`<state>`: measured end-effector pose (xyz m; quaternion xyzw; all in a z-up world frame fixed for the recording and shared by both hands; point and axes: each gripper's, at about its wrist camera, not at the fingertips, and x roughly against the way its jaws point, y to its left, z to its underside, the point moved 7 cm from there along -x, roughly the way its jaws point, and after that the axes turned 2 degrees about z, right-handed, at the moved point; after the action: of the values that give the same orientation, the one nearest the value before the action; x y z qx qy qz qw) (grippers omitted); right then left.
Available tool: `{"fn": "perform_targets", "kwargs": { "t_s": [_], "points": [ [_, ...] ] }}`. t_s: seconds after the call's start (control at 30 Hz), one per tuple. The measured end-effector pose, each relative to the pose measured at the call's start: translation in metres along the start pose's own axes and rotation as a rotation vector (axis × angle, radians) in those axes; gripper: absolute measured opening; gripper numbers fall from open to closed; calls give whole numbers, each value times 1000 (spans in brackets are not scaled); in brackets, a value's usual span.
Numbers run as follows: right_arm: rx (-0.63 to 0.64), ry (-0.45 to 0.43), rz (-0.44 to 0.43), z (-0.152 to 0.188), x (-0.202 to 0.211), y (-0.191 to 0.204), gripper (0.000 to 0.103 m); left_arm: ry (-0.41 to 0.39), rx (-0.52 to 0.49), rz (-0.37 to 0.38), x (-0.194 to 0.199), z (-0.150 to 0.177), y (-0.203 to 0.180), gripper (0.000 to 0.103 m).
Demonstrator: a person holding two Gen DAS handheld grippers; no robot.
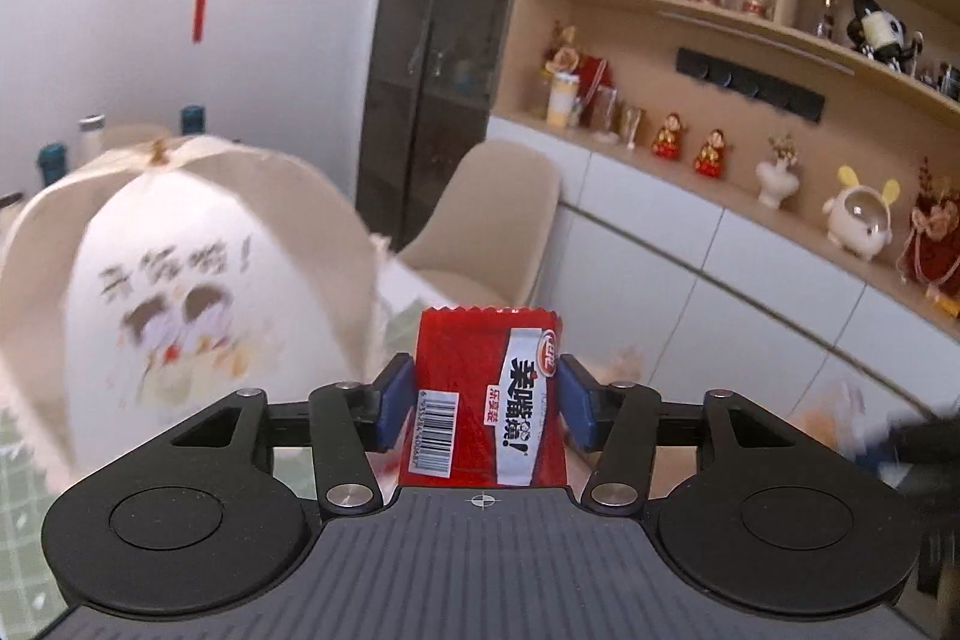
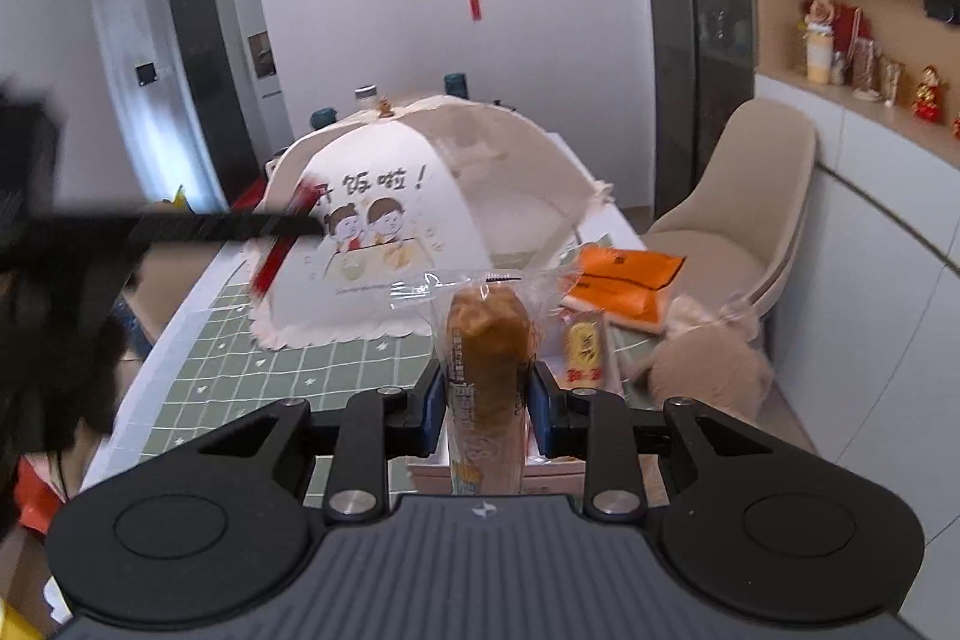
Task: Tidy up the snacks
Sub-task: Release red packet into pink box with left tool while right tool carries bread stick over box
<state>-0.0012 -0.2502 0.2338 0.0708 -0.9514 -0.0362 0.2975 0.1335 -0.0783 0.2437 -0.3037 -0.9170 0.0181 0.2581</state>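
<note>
the left gripper (image 1: 486, 400) clamps a red foil snack packet with a barcode (image 1: 480, 400) upright between its jaws. the right gripper (image 2: 487, 409) pinches a brown roll in clear plastic wrap (image 2: 486, 388). both snacks are lifted, neither yet placed. beyond the right jaws a small yellow snack (image 2: 583, 352) waits unsorted.

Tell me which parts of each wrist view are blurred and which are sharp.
Left wrist view: the red snack packet in the left gripper is sharp; the food cover and shelves are smeared. Right wrist view: the wrapped cake in the right gripper is sharp, the food cover readable; a dark streak crosses the left edge.
</note>
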Motion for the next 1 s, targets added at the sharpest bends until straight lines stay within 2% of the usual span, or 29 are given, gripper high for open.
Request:
{"fn": "perform_targets", "kwargs": {
  "t_s": [0.1,0.2,0.27,0.4,0.5,0.67,0.77,0.87,0.9,1.0],
  "points": [
    [1,-6,19,0,1,-7,28,52,52,51,-36,-12,-1,66],
    [-17,2,33,3,-2,-16,28,105,88,21,-71,-2,10,64],
    [-28,8,40,6,-5,-20,28,86,112,2,-75,4,18,64],
    [-41,30,46,11,-12,-27,28,76,210,46,-76,12,30,64],
    [-46,38,36,9,-18,-26,28,96,183,29,-74,24,37,64],
    [-17,-19,11,-22,-16,-16,28,135,220,59,-76,47,42,64],
    [16,-81,8,-50,-11,-8,28,113,265,61,-83,48,44,64],
    [33,-118,17,-73,-12,-5,28,178,235,23,-99,58,42,64],
    [31,-120,13,-80,-15,-6,28,170,240,11,-101,60,43,64],
    [16,-120,7,-94,-22,-7,28,172,298,56,-102,68,47,63]
  ]
}}
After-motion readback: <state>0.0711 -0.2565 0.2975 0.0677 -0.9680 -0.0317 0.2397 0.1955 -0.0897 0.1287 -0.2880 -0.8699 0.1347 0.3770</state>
